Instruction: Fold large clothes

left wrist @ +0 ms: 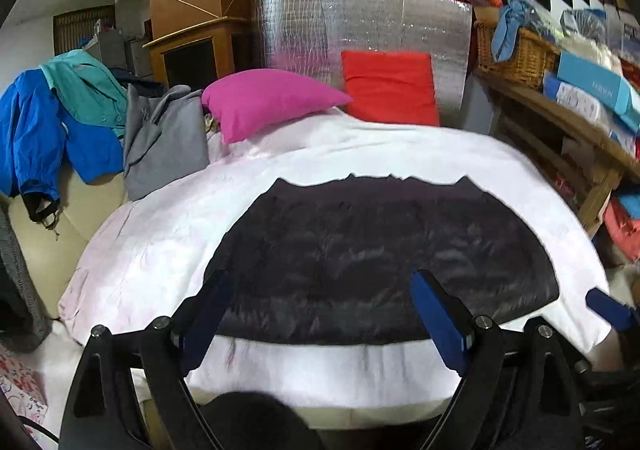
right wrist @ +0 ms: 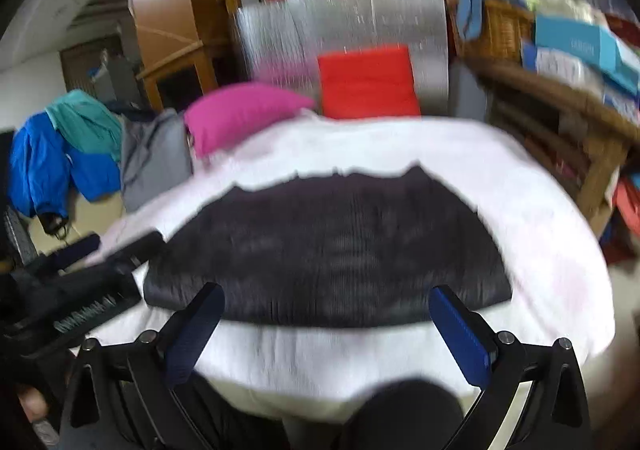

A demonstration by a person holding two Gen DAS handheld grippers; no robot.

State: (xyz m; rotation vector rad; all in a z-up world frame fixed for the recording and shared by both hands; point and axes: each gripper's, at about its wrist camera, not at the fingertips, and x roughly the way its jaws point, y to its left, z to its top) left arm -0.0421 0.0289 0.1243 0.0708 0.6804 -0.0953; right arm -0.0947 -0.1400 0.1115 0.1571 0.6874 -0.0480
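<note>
Left wrist view: the black garment (left wrist: 372,254) lies folded flat on the white sheet (left wrist: 160,242). Both sets of jaws are held wide, empty. A further fold is judged next.

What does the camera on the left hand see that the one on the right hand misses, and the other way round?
Only the left view shows a patterned red-and-white cloth at its lower left corner and one blue finger of the other tool at its right edge.

Only the right view shows the other tool's whole black body at its left, and it is blurred.

Both show the folded black jacket on the white cover, the pink pillow, the red pillow, the blue jacket, and open fingers holding nothing.
</note>
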